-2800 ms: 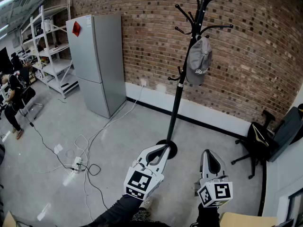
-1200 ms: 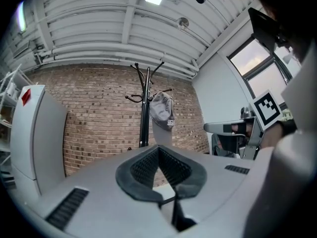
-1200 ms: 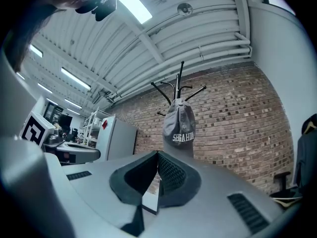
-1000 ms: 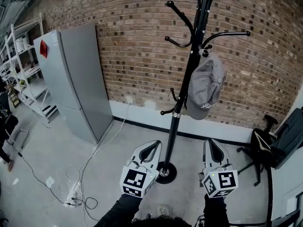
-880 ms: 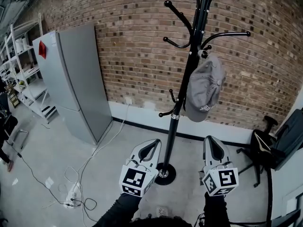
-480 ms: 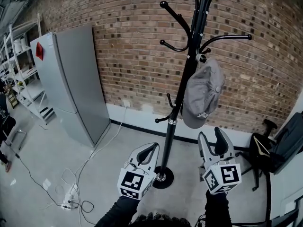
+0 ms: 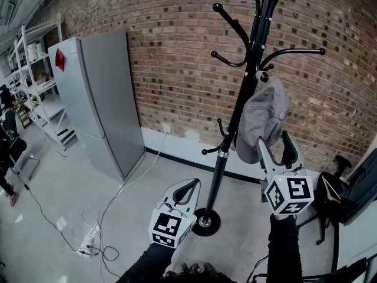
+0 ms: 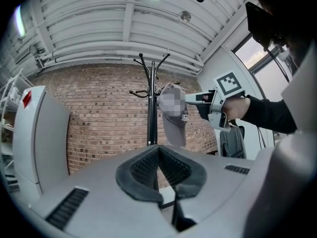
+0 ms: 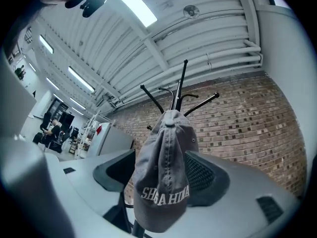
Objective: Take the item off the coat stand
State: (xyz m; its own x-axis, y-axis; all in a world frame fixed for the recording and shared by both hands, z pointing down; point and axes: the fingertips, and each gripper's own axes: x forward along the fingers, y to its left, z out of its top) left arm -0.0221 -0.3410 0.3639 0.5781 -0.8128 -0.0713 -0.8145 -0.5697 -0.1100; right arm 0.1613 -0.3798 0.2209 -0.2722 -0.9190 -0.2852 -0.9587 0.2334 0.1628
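Cap [image 7: 265,119] on coat stand [image 7: 219,175], brick wall [image 7: 177,69] behind, fridge [image 7: 100,99] left.

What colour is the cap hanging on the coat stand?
Grey, with white lettering; the cap shows best in the right gripper view.

**Three cameras, one coat stand [image 7: 237,108]**
Head view looks forward and down from above; each gripper view looks along its jaws, the right very near the cap [image 9: 163,182]. All share the stand and brick wall [image 7: 177,69].
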